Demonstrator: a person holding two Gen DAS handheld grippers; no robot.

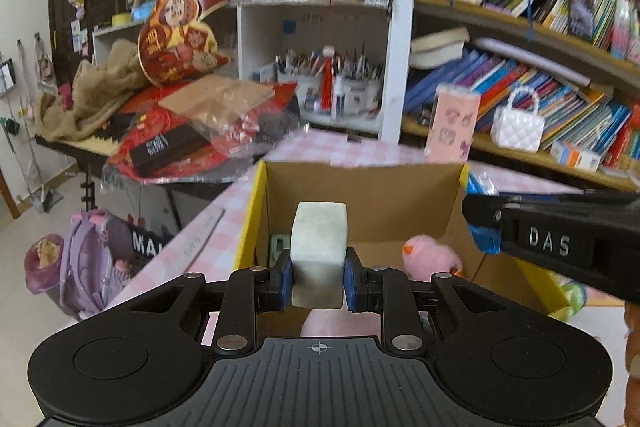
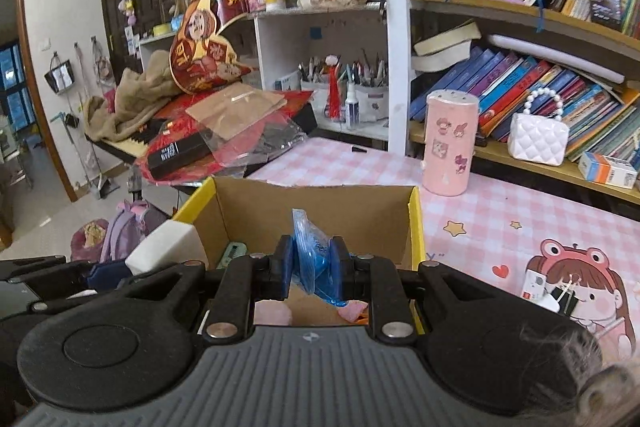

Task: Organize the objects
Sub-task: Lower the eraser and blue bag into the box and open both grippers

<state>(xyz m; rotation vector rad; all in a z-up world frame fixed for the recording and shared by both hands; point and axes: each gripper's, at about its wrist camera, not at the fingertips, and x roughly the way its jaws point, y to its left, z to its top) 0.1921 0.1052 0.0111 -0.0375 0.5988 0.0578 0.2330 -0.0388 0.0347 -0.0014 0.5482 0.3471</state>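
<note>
Two tools are loaded and both hang over the open cardboard box (image 1: 360,195) that stands on the pink checked counter (image 2: 520,211). Left tool (image 1: 318,277): clenched on a white block (image 1: 319,251), pads pressing its two side faces near the lower end, block upright and above the left half of the box. Below it a green item (image 1: 277,243) lies on the box floor; a pink plush toy (image 1: 430,257) lies to the right of that. Right tool (image 2: 312,267): clenched on a crumpled blue plastic bag (image 2: 314,255), held over the middle of the box. Judgement: step in hand is the drop into the box. To do it well, lower each tool inside the walls before releasing, set the block on bare floor between green item and plush so it does not tip, and release the tools one at a time; they sit close together. The bag is light and may cling to a pad, so open wide.
</note>
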